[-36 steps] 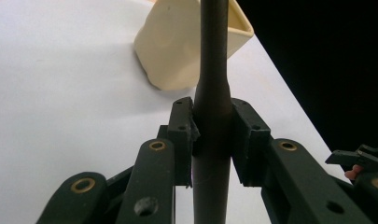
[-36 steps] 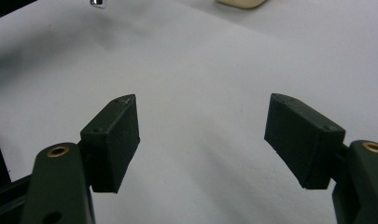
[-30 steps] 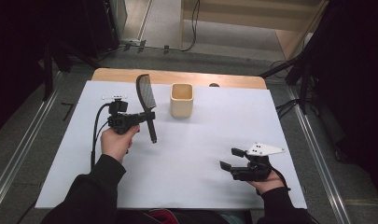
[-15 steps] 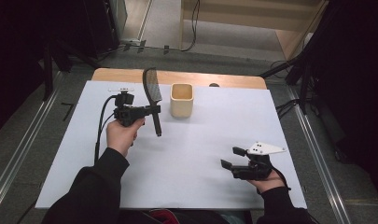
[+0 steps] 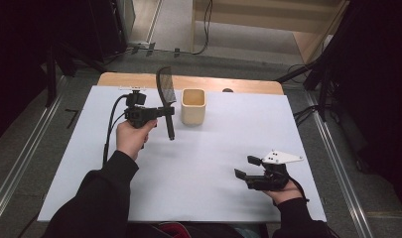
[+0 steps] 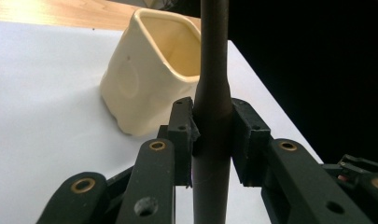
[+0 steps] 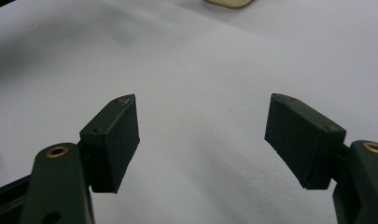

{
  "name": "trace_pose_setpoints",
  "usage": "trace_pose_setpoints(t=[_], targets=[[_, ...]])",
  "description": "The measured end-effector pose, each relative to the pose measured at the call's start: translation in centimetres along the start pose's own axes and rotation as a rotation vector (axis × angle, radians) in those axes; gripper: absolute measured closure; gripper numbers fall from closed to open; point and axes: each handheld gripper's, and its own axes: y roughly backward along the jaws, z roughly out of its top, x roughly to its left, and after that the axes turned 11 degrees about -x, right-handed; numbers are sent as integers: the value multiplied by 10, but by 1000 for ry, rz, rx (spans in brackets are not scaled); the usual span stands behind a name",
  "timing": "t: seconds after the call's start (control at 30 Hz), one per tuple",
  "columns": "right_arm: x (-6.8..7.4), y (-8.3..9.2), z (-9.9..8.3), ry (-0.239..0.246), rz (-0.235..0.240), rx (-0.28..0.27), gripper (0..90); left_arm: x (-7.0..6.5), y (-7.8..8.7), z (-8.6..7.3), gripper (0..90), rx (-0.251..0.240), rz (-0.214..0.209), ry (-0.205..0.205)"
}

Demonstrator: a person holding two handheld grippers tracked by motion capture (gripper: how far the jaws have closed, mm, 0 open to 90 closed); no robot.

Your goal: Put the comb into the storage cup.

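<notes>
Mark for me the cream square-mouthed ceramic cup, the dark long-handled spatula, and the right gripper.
cream square-mouthed ceramic cup (image 5: 193, 113): high view, its front wall.
dark long-handled spatula (image 6: 212, 93): left gripper view, its handle just above the clamping jaws.
right gripper (image 7: 203, 135): right gripper view, midway between its spread jaw tips.

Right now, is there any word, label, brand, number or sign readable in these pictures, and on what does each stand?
None can be read.
The cream cup is plain, with a faint round mark that holds no letters.
The dark spatula held in the left gripper bears no print.
The open right gripper and its grey plate show screw holes, no text.
The white sheet on the table is blank.
</notes>
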Motion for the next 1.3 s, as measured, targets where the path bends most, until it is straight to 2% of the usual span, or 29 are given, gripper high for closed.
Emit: trace_pose_setpoints(t=[0.63,0.8,0.93,1.17,1.3], targets=[[1,-2,1,1,1,-1,242,-16,-25,19,725,19,-32,-63],[0,-2,1,-1,2,2,242,-26,-28,27,725,16,-93,-37],[2,-2,1,5,-2,-3,242,-33,-33,35,725,18,-85,-66],[2,-2,2,5,5,-2,242,-40,-43,43,725,21,-79,-88],[2,-1,3,8,0,-17,242,-40,-48,47,725,14,-88,-87]])
